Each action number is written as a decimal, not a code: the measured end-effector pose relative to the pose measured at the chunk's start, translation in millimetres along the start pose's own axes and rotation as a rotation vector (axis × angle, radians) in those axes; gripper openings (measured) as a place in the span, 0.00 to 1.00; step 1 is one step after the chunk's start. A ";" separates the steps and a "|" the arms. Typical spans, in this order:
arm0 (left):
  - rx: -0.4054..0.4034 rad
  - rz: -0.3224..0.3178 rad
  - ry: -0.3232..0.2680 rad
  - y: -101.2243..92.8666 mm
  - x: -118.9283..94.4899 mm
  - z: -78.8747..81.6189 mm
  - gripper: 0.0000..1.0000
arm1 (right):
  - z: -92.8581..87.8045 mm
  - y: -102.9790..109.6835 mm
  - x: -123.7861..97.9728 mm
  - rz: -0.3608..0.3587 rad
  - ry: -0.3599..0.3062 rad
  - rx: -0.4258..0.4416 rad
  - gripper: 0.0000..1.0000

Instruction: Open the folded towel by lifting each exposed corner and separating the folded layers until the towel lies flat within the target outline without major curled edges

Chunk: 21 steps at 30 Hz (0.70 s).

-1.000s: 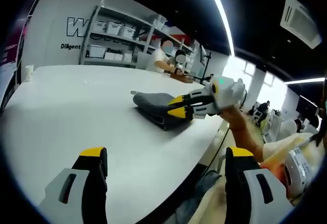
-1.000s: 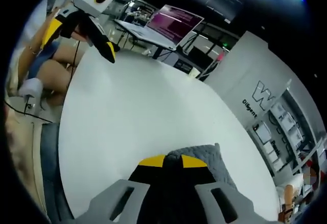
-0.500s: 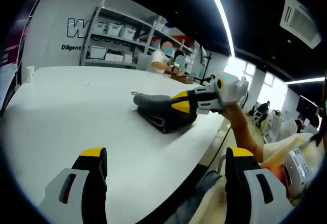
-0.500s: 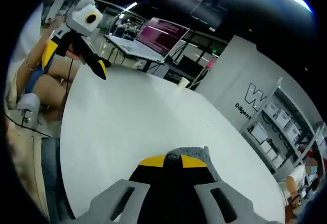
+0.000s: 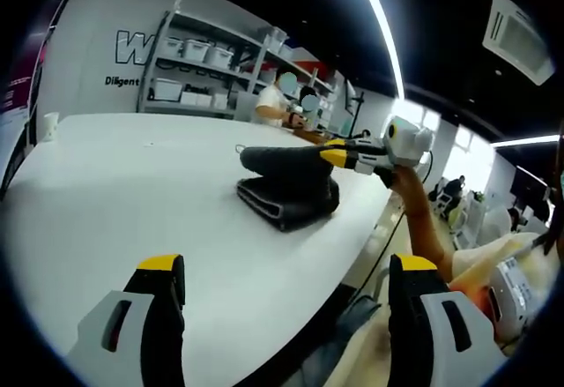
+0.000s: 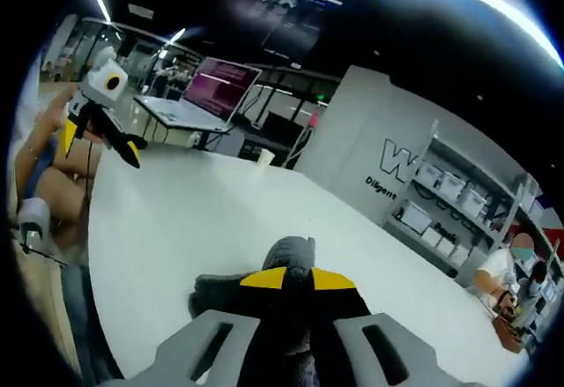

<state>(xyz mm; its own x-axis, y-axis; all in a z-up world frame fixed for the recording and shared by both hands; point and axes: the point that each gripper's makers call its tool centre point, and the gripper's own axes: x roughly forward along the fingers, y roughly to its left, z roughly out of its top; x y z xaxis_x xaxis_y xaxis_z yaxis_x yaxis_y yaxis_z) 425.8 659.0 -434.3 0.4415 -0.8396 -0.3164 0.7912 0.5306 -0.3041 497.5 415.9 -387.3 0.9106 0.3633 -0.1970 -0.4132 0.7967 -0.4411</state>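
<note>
Towel: dark grey, folded, on the white bench near its edge. Top layer is raised clear of the stack below; the lower folds lie flat on the bench.

Right claw: seen in the left gripper view coming in from the right, level with the raised layer. Its yellow-tipped jaws are closed together on the top layer's edge. In the right gripper view the same claw has both yellow tips touching, grey cloth bunched up between and just beyond them, and more of it lies on the bench to the left of the jaws.

Left claw: jaws spread wide apart, nothing between them, held above the near part of the bench, well apart from the towel. In the right gripper view it sits at far left, off the bench edge, held by a hand.

Background: shelves with white bins against a wall, a seated person at the far end of the bench, a laptop on another table, and a paper cup on the bench's far side.
</note>
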 end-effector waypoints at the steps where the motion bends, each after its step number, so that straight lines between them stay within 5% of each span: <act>1: 0.000 0.003 -0.001 0.6 -0.4 0.2 0.94 | -1.8 -4.0 -2.2 -0.010 0.000 0.002 0.02; 11: 0.001 0.007 -0.009 1.0 -3.7 2.1 0.94 | -15.9 -54.7 -33.1 -0.162 -0.029 0.093 0.01; 21: 0.002 0.003 0.006 -1.9 0.8 -2.8 0.94 | -47.1 -79.4 -59.6 -0.241 -0.004 0.153 0.01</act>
<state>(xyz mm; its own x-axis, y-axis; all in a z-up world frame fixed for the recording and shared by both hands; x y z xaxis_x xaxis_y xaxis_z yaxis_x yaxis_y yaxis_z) 423.4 657.6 -436.5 0.4408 -0.8375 -0.3230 0.7908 0.5326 -0.3016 476.2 308.2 -381.7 0.9827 0.1567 -0.0990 -0.1813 0.9236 -0.3378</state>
